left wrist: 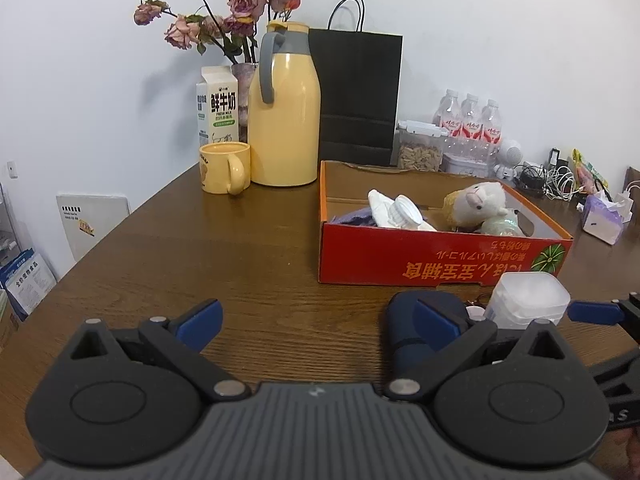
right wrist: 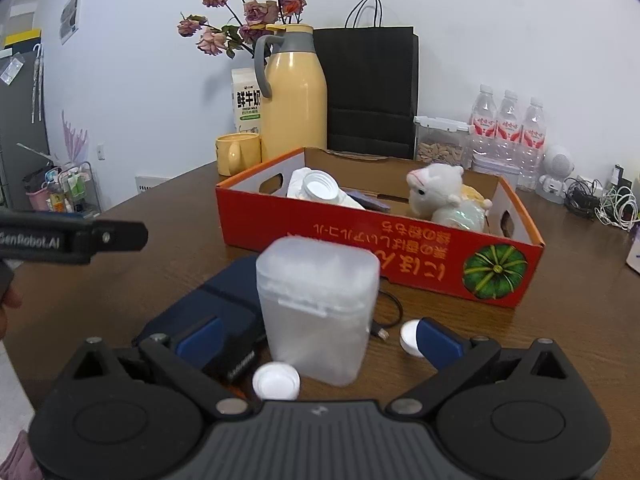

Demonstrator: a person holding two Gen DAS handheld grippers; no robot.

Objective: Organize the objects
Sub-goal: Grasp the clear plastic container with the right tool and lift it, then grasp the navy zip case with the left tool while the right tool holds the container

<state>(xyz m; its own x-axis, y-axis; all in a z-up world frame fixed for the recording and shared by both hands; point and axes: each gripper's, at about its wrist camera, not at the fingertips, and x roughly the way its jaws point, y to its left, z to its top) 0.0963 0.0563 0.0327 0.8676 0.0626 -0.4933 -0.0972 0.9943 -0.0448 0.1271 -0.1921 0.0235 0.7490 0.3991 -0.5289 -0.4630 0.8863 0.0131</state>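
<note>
A red cardboard box (left wrist: 440,264) (right wrist: 360,236) stands on the brown table and holds a plush sheep (left wrist: 480,200) (right wrist: 436,192), a white bottle (left wrist: 400,210) (right wrist: 320,190) and other small items. In front of it stand a frosted plastic container (right wrist: 320,312) (left wrist: 528,300) and a dark blue case (right wrist: 216,304) (left wrist: 424,320). My right gripper (right wrist: 320,336) is open with the container between its fingers, not touching. My left gripper (left wrist: 320,316) is open and empty over bare table, left of the case.
A yellow thermos (left wrist: 284,120), yellow mug (left wrist: 224,168), milk carton (left wrist: 218,108), flower vase and black paper bag (left wrist: 356,92) stand behind the box. Water bottles (right wrist: 508,128), a nut jar and cables lie at the back right. Two white caps (right wrist: 276,380) and a cable lie near the container.
</note>
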